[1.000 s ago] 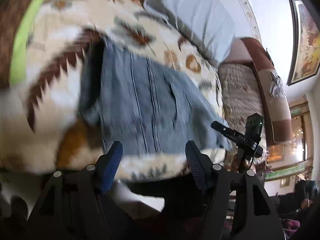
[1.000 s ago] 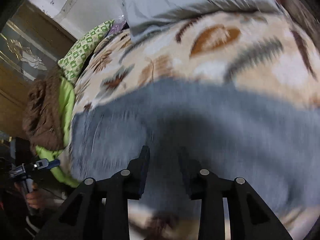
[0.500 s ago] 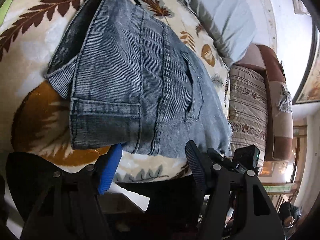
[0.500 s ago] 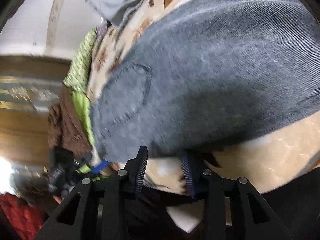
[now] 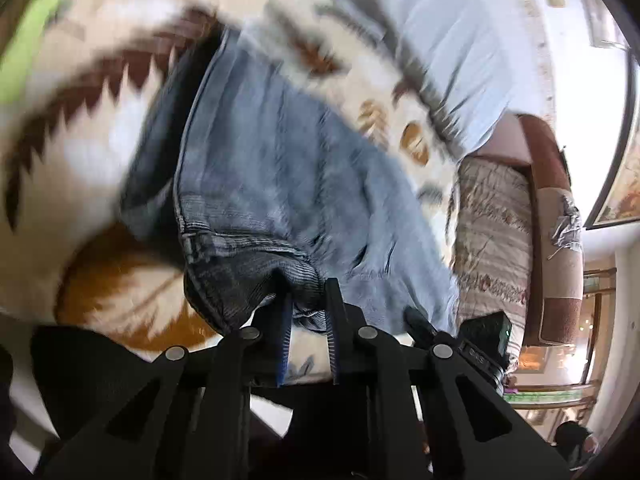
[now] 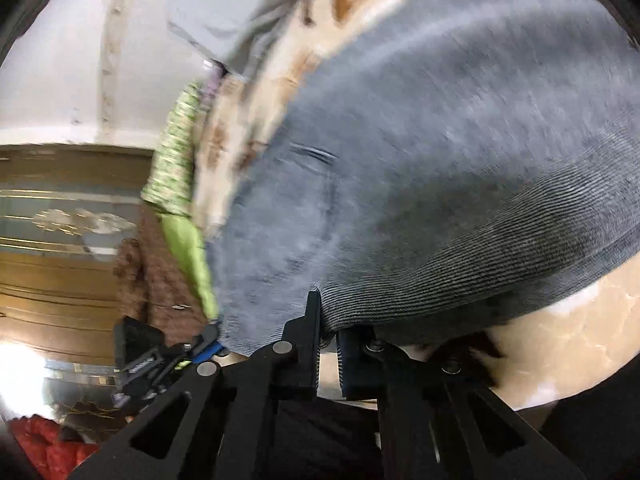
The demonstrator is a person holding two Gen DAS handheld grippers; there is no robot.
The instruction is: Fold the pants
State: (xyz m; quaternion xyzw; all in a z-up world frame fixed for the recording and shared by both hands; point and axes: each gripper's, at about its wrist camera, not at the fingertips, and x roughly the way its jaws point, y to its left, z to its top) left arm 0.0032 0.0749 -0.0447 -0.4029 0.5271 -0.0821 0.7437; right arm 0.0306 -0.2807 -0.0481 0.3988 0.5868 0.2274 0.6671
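Pinching near edge of pants [image 5: 280, 184] in left tool [image 5: 308, 292] and right tool [image 6: 326, 320], both clamped on denim, probably to lift for next fold across bed [image 5: 100, 152].

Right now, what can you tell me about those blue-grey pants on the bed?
The blue-grey ribbed denim pants lie partly folded on a cream leaf-patterned blanket, a stitched hem near the bed's front edge. The left gripper pinches that bunched hem; the right gripper clamps another edge. Motion blur hides finer details.
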